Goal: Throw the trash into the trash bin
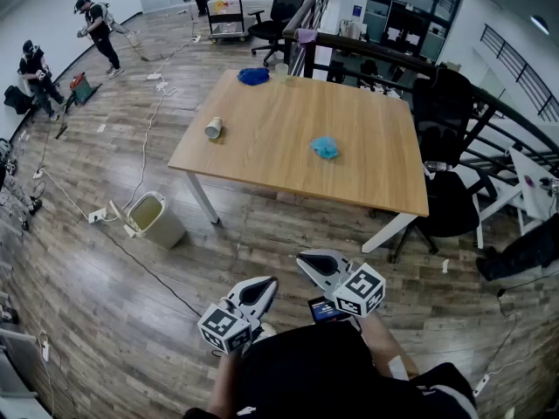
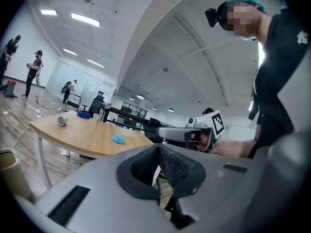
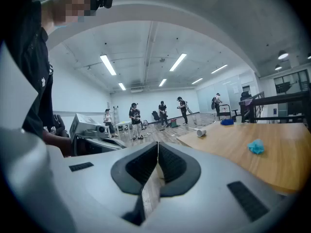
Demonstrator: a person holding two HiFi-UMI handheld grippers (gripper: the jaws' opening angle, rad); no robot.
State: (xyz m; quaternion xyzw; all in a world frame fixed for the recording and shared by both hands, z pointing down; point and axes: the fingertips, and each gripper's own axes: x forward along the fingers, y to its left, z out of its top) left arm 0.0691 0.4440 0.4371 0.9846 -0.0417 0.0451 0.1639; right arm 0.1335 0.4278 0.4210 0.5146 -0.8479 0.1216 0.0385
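— What are you holding right now?

— Nothing. My left fingers (image 1: 266,285) are pressed together with nothing between them. My right fingers (image 1: 306,261) are closed just as tight, and just as empty.

— So where is the trash?

— Up on the counter (image 1: 262,160), straight ahead of both pairs of fingers and well apart from them. A crumpled blue wad (image 1: 325,147) lies ahead of my right fingers, near the middle of the top. A paper cup (image 1: 213,128) lies on its side ahead of my left fingers and off to their left, near the counter's edge. A darker blue bundle (image 1: 253,76) sits at the far edge, and I can't tell from here whether it's trash.

— How will they handle?

— Both are light, I'd judge. The wad looks soft and will squash, so I'd pinch across its bulk from above. The cup is thin, may dent and could roll. I'd take its rim gently, with one finger inside and one outside.

— And the bin?

— The trash bin (image 1: 155,219) stands on the floor (image 1: 87,304), ahead of my left fingers and to their left, near the counter's leg. Its top is open. The inside shows pale and I see nothing in it, though the bottom is hard to make out. The cup is too small from here to tell its contents.
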